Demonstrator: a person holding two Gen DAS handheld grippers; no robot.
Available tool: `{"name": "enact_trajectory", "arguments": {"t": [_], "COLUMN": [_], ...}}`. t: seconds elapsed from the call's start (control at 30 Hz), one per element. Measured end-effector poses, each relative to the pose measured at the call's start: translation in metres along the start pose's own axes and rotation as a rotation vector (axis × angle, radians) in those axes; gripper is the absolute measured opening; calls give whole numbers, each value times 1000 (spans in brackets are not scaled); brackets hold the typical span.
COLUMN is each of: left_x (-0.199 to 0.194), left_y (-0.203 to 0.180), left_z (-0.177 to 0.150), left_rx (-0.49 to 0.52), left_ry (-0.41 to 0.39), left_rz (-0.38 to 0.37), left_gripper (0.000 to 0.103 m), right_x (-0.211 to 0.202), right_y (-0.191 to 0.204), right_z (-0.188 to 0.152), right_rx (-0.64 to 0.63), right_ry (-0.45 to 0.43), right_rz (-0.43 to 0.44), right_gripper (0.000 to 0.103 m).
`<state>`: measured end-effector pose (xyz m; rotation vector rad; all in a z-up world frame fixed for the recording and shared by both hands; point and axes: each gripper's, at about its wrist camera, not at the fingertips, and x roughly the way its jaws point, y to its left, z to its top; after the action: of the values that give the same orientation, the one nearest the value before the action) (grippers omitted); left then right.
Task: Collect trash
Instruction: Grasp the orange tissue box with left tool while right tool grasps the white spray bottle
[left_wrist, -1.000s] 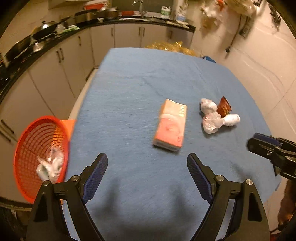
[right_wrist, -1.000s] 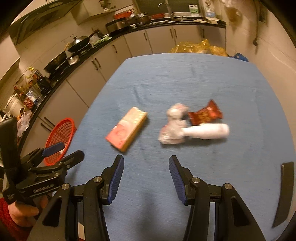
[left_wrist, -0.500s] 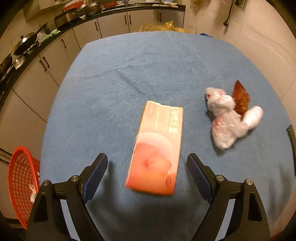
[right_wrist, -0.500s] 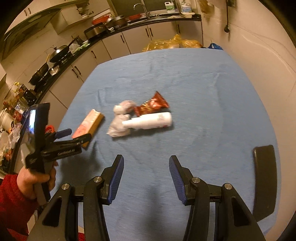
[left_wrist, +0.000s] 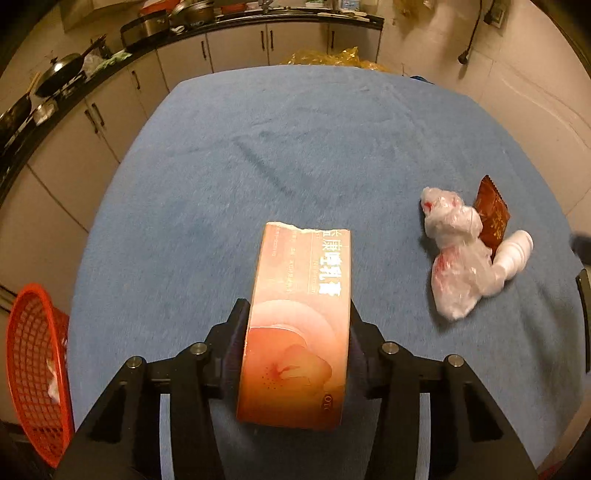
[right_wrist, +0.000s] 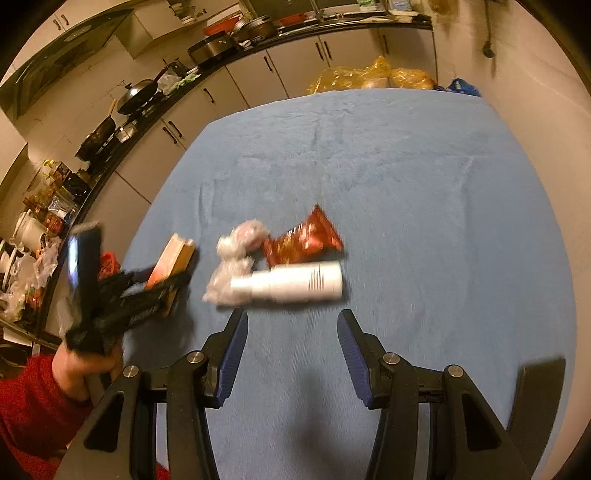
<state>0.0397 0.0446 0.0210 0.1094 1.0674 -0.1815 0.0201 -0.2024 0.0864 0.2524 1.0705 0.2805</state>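
My left gripper (left_wrist: 295, 332) is clenched on the orange tissue pack (left_wrist: 297, 325), one jaw on each long side; the pack points away from me over the blue tablecloth (left_wrist: 295, 147). In the right wrist view I see the same gripper (right_wrist: 162, 284) from the side with the pack (right_wrist: 173, 258) between its jaws, but this part is blurred. My right gripper (right_wrist: 291, 332) is released, the jaws stand wide apart with nothing between them, just above the cloth (right_wrist: 406, 184).

I take the tissue pack as landmark. Left of it and below the table edge stands the red mesh basket (left_wrist: 33, 369), with something white inside. Right of the pack lies the other trash in one group: the crumpled clear plastic bag (left_wrist: 458, 258), touching the white bottle (left_wrist: 515, 253) and the dark red snack wrapper (left_wrist: 493, 216) behind it. In the right wrist view the bottle (right_wrist: 291, 282) lies on its side just beyond my open jaws, with the bag (right_wrist: 236, 258) at its left end and the wrapper (right_wrist: 303, 240) behind.

Far behind the pack, past the far table edge, I see yellow plastic bags (left_wrist: 332, 61) and the kitchen counter (left_wrist: 258, 22) with pots.
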Motion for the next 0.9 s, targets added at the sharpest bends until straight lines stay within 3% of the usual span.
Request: {"name": "enact_trajectory", "arguments": {"t": [0.33,0.53,0.7,0.83,0.9], "left_x": [-17,-16,-7,-4,-4], "left_y": [8,10,12,12,11], "left_z": [-25,-24,-14,-10,-11], "left_rx": [-33,-38,-42,-35,-32], "left_ry": [18,16,12,2,-5], "left_rz": [18,18,24,29,28], "left_gripper": [48,50,65,67,62], "right_x": [74,83,75,73,74], "right_y": [-8,-9,4,17,24], "right_z": [51,35,7,-10,-17], "right_rx": [-19,-3,-38,-115,-170], "right_ry": [88,181,232,253,259], "right_rz": [99,169,209,187,151], "right_gripper": [50,48,49,49,49]}}
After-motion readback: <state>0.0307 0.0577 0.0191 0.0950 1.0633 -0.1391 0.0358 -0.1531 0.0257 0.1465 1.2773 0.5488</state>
